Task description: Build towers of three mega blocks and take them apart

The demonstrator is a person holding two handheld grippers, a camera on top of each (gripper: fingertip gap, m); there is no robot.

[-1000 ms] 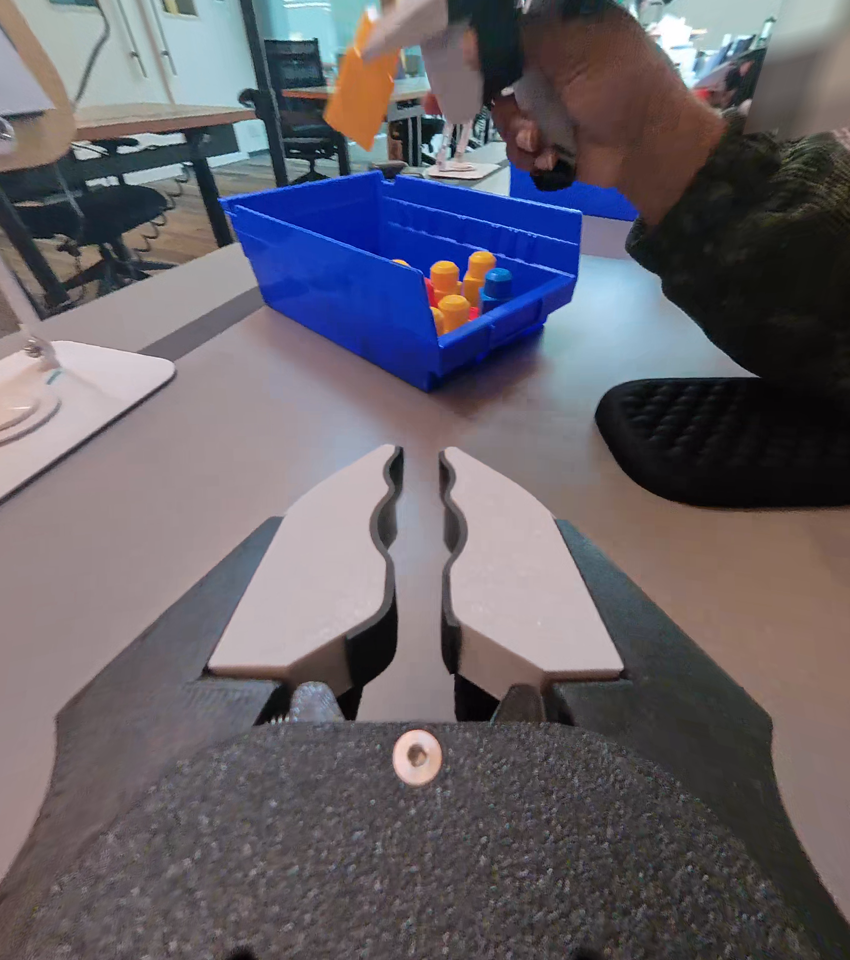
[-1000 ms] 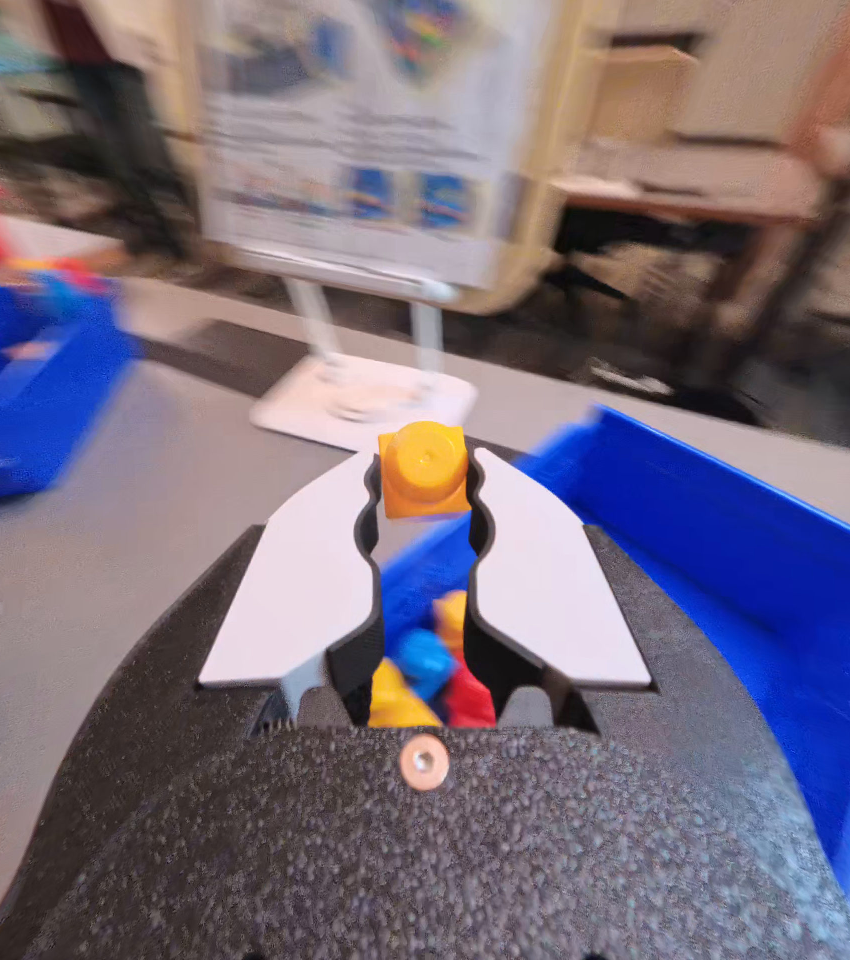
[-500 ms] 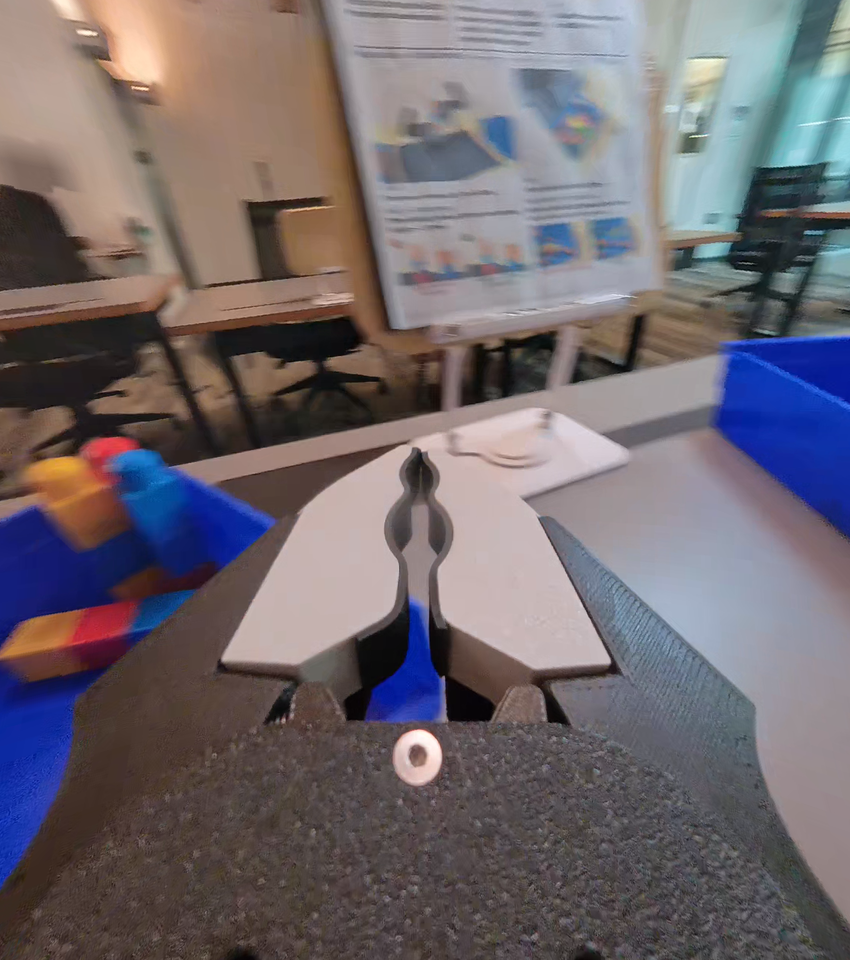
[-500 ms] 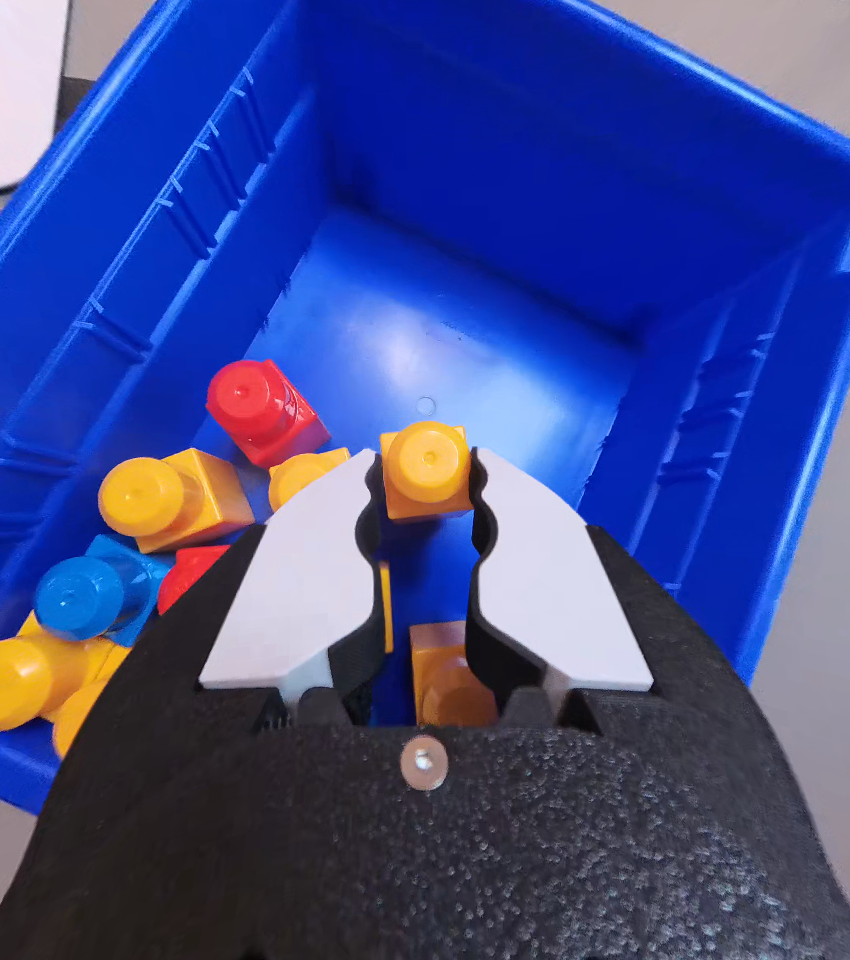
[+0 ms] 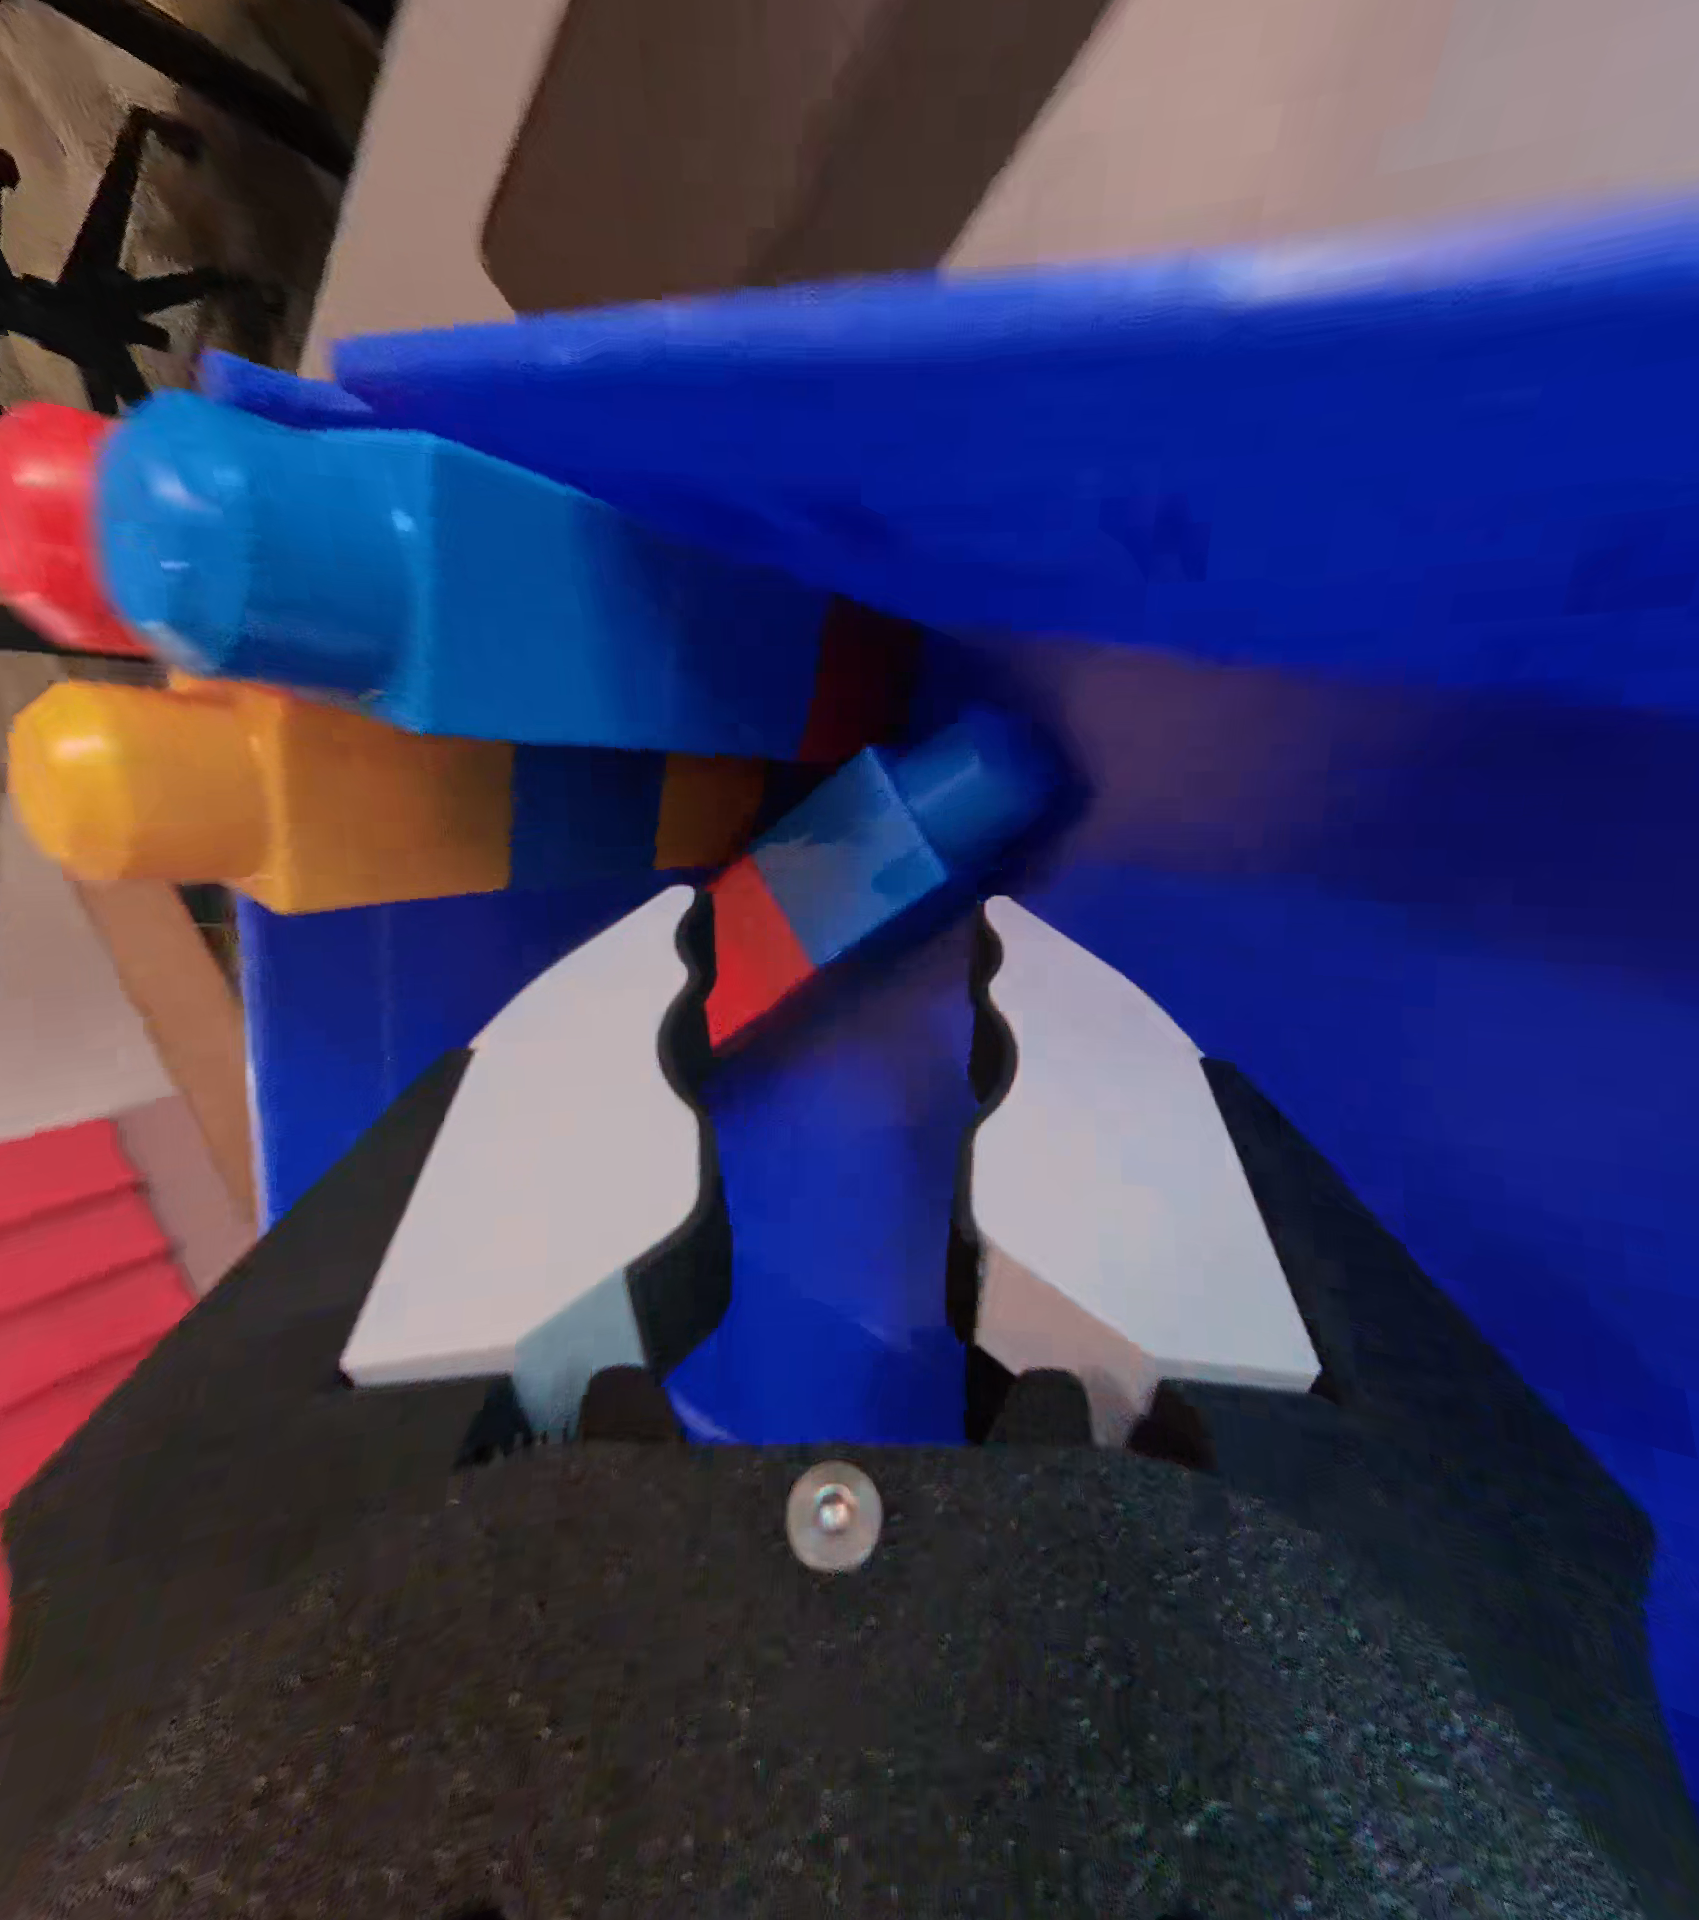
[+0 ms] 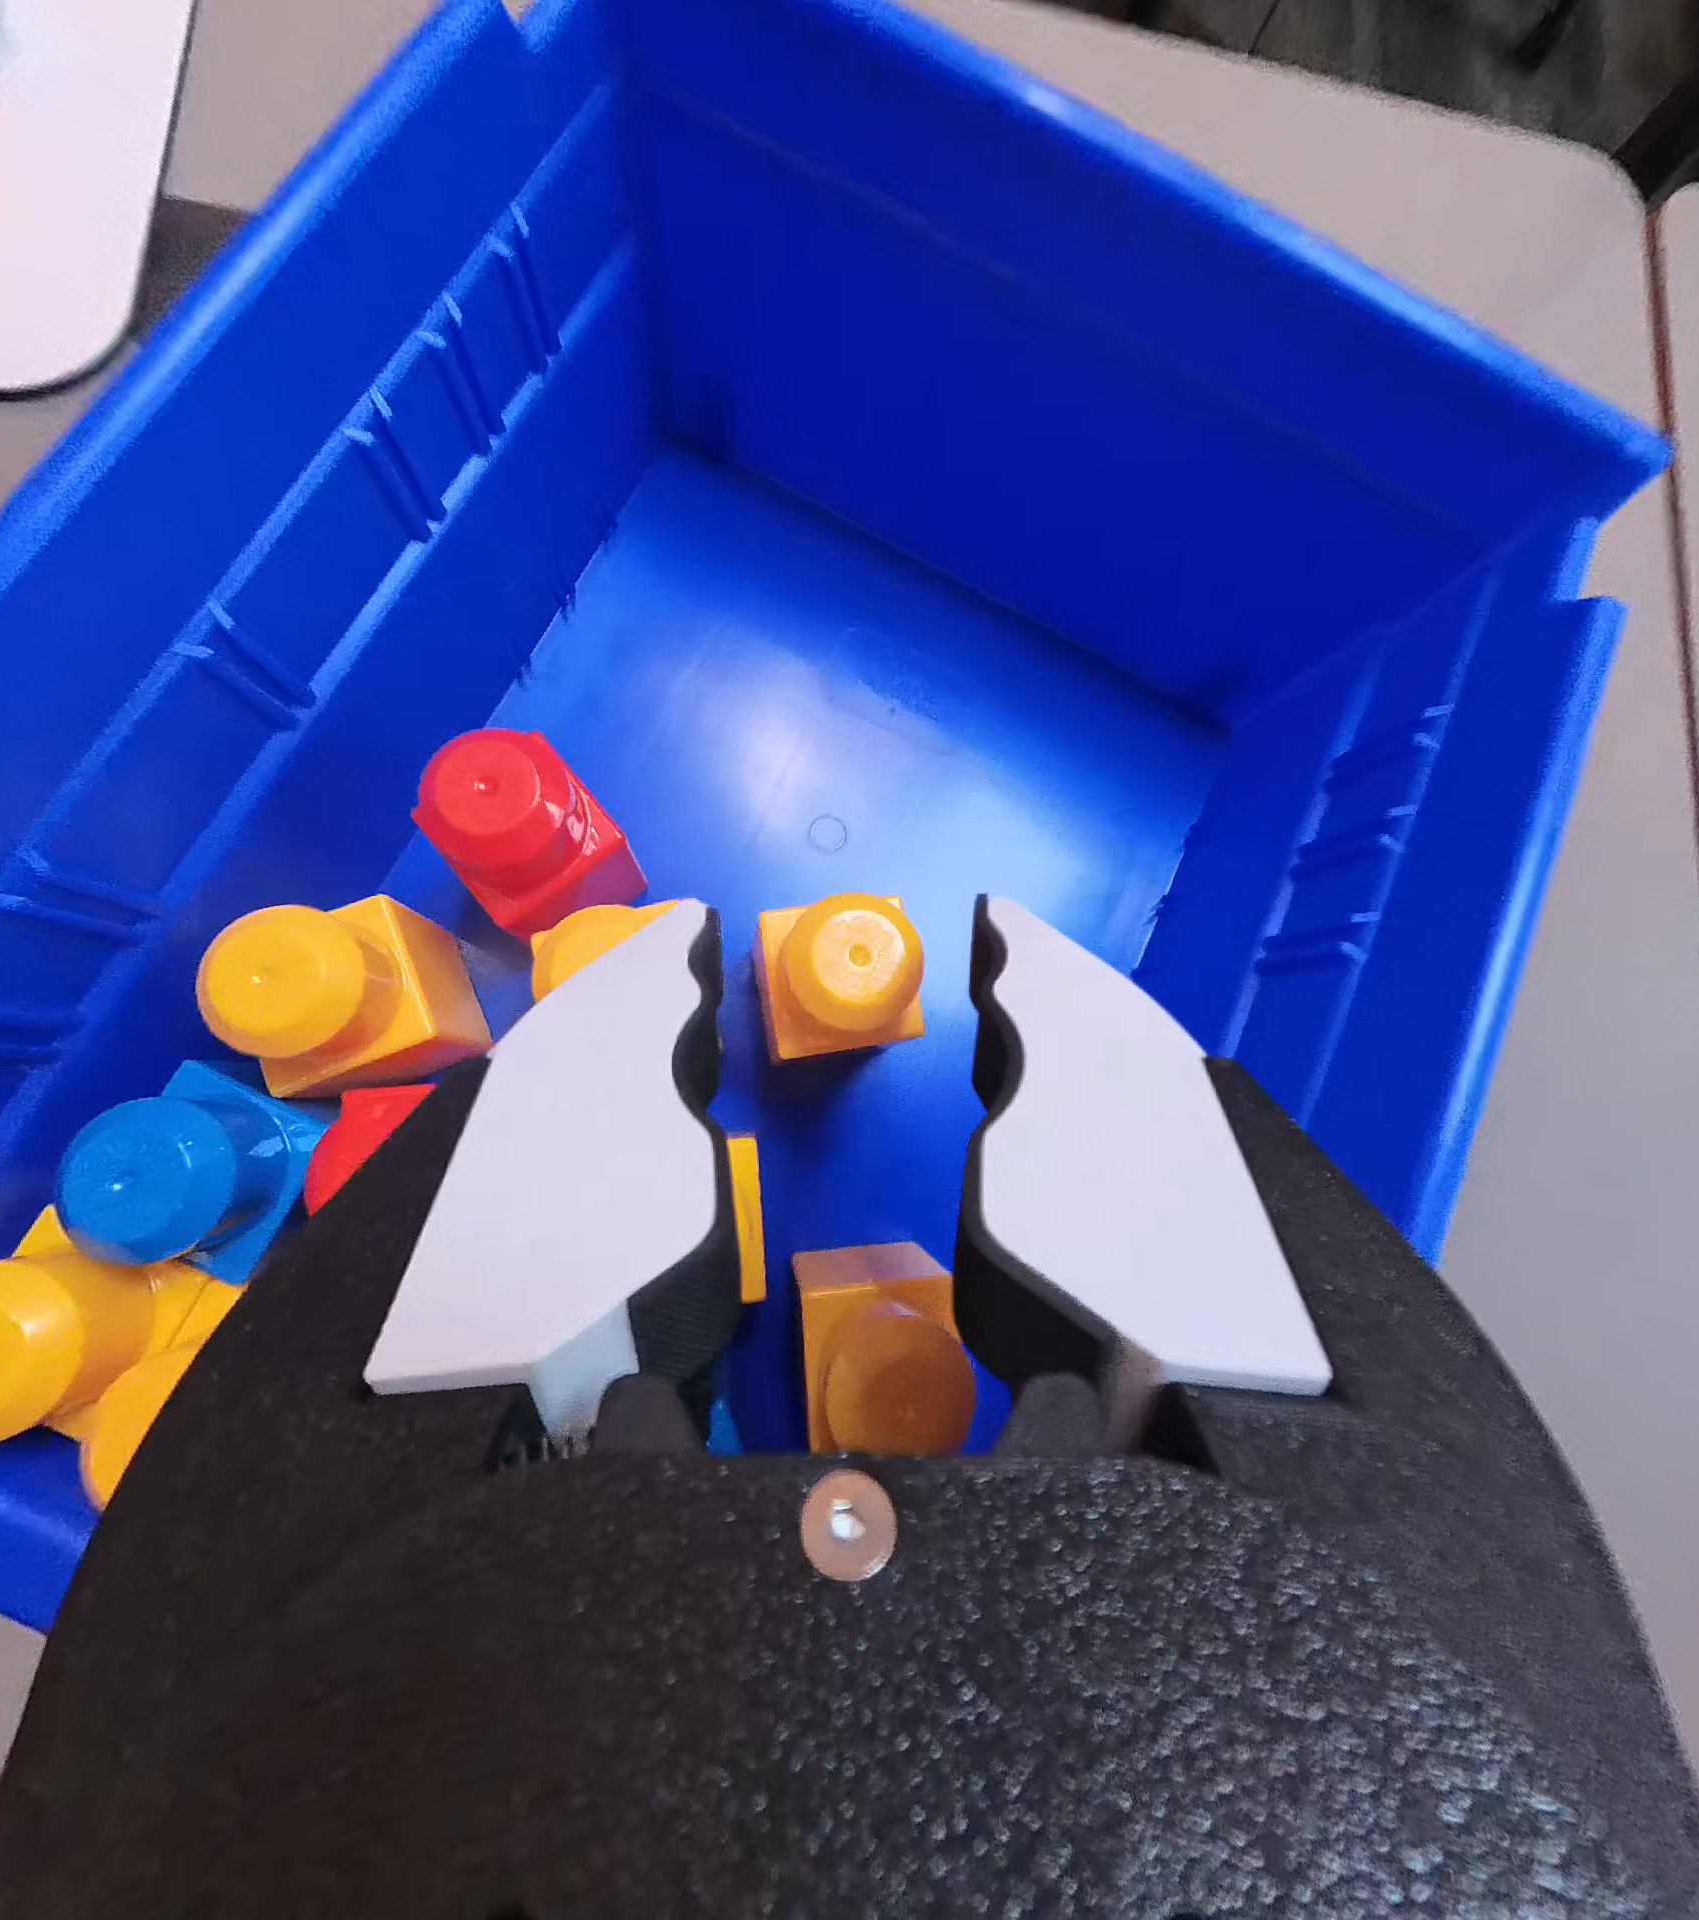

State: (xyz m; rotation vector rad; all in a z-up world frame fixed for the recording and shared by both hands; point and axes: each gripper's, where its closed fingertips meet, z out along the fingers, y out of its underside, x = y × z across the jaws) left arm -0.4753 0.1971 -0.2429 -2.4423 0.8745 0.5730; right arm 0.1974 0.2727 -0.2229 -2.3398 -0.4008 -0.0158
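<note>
In the left wrist view my left gripper (image 5: 837, 914) is open inside a blue bin (image 5: 1344, 520). A small tower with a red and a blue block (image 5: 855, 862) lies slanted between the fingertips; the right pad stands clear of it. Two longer towers lie just beyond, one blue-topped (image 5: 512, 623) and one orange-topped (image 5: 305, 800). In the right wrist view my right gripper (image 6: 845, 914) is open over another blue bin (image 6: 928, 312). An orange block (image 6: 840, 977) sits between the fingertips with a gap to each pad.
The right bin holds several loose blocks at its left: a red one (image 6: 523, 821), a yellow one (image 6: 336, 997), a blue one (image 6: 170, 1174). Another orange block (image 6: 876, 1340) lies under the jaws. Grey table (image 6: 1551, 1039) surrounds the bin. A red bin (image 5: 14, 1299) shows at the left. Spacing between my two grippers at the tips: around 70 centimetres.
My left gripper swung down into the bin of towers and opened from shut. My right gripper opened and let go of the orange block, which now sits lower between the pads.
</note>
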